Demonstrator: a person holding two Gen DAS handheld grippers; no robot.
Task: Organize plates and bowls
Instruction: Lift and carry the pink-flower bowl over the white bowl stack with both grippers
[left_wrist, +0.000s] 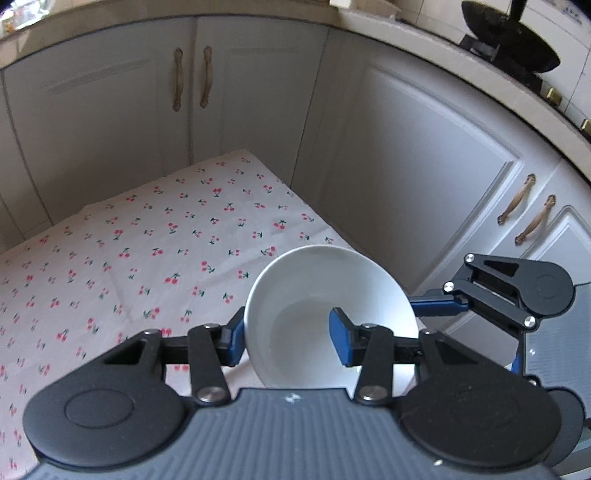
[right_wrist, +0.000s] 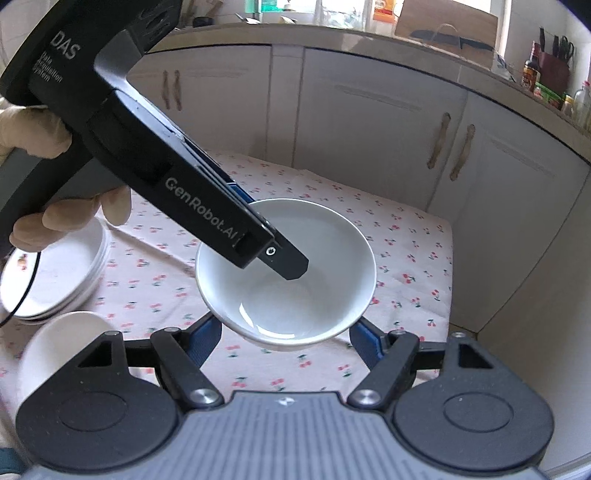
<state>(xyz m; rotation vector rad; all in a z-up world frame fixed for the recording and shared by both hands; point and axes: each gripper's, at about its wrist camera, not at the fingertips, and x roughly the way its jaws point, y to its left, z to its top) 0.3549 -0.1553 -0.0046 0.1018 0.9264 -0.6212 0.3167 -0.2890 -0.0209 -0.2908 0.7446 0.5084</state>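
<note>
A white bowl (right_wrist: 286, 273) fills the centre of your right wrist view, raised clear of the cherry-print tablecloth (right_wrist: 406, 251) and tipped a little toward the lens. Your left gripper (left_wrist: 288, 332) pinches its rim: in the left wrist view one blue pad (left_wrist: 341, 338) sits inside the bowl and the other presses the outer wall at centre left, so the fingers are clamped on the wall between them. In the right wrist view the same tool slants down from the upper left of the frame, its black fingertip reaching into the bowl, with your gloved hand (right_wrist: 40, 140) wrapped around its handle at the left edge.

Your right gripper (right_wrist: 286, 339) sits at the bottom centre of its own view, fingers spread on either side of the bowl's base; whether the blue pads touch it cannot be told.

A stack of white plates (right_wrist: 66, 273) rests at the left edge of the right wrist view, and a second white bowl (right_wrist: 62, 343), tilted, shows just below it at lower left.

White cabinet doors (right_wrist: 369, 122) with curved handles close off the background, under a countertop (right_wrist: 332, 37) along the top of the frame.
</note>
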